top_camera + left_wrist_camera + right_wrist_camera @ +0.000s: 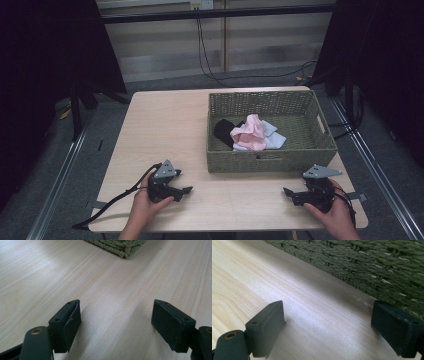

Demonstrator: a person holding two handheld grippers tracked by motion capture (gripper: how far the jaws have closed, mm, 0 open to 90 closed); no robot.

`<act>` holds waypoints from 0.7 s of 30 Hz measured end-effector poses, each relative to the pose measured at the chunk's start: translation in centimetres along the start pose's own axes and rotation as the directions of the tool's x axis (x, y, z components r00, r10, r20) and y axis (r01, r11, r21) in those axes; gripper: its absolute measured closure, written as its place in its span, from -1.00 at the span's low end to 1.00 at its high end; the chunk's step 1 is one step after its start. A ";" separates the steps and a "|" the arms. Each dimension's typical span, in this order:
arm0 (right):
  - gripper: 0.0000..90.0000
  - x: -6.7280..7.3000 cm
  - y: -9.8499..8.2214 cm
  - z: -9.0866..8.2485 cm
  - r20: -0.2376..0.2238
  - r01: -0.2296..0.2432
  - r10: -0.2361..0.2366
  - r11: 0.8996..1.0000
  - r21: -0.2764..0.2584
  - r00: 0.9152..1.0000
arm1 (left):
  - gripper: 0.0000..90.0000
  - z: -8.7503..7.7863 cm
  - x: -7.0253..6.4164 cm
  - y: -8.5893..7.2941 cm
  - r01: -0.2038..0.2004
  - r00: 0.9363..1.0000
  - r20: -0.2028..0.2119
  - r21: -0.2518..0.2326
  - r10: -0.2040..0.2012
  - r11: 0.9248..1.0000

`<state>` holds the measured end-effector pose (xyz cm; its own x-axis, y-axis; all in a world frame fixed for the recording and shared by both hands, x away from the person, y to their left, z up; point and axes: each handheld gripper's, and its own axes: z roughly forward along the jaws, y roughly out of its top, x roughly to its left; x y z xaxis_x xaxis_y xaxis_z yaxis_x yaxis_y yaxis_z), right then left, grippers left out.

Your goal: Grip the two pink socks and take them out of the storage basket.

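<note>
The left gripper [186,182] rests low over the near left part of the table [165,130], held in the person's left hand [142,207]; its jaws stand wide apart with nothing between them, and in the left gripper view only bare wood lies between the two pads. The right gripper [290,194] sits near the table's near right corner, held in the right hand [337,215]; its jaws are likewise spread wide and empty, with one jaw close to the woven wall in the right gripper view. Just beyond both grippers stands the green woven basket [270,162], on the right half of the table. Inside it, toward its left side, lies a pile of clothes: a pink garment [250,132] on top, a light blue one [272,140] beneath it, and a black piece [224,131] touching them at the left. Neither gripper touches the basket's contents.
</note>
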<state>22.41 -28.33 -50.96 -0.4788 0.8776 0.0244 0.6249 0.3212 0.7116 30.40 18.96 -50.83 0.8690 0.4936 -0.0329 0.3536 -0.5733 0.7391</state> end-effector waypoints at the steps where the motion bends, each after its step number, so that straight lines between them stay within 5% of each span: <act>1: -0.76 0.0 0.0 0.0 0.000 0.001 -0.001 1.000 0.000 1.000 | -0.48 0.0 0.0 0.0 -0.001 1.000 0.001 -0.001 0.001 1.000; 6: -0.75 -0.2 0.2 0.0 -0.013 0.017 -0.017 1.000 0.016 1.000 | -0.51 0.0 -0.1 0.0 -0.001 1.000 0.006 -0.001 0.001 1.000; 10: -0.70 -0.5 0.9 -0.3 -0.066 -0.003 0.007 0.998 0.067 0.998 | -0.51 0.0 0.0 0.0 -0.003 1.000 0.006 0.000 0.003 1.000; 11: -0.69 -0.7 1.2 -0.4 -0.121 -0.016 0.026 0.996 0.087 0.992 | -0.51 0.0 0.0 0.0 -0.004 1.000 0.006 0.000 0.004 1.000; 14: -0.68 -0.6 1.5 -0.5 -0.156 -0.015 0.032 0.994 0.109 0.987 | -0.51 0.0 0.0 0.0 -0.004 1.000 0.007 0.000 0.004 1.000; 21: -0.63 0.3 2.9 -1.2 -0.205 0.071 -0.037 0.984 0.165 0.978 | -0.53 0.1 -0.1 0.0 -0.006 1.000 0.010 0.002 0.006 1.000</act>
<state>23.36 -27.56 -48.06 -0.6173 0.7739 0.1414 0.6821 0.4370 0.5862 30.37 18.89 -50.86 0.8746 0.4835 -0.0347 0.3487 -0.5777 0.7381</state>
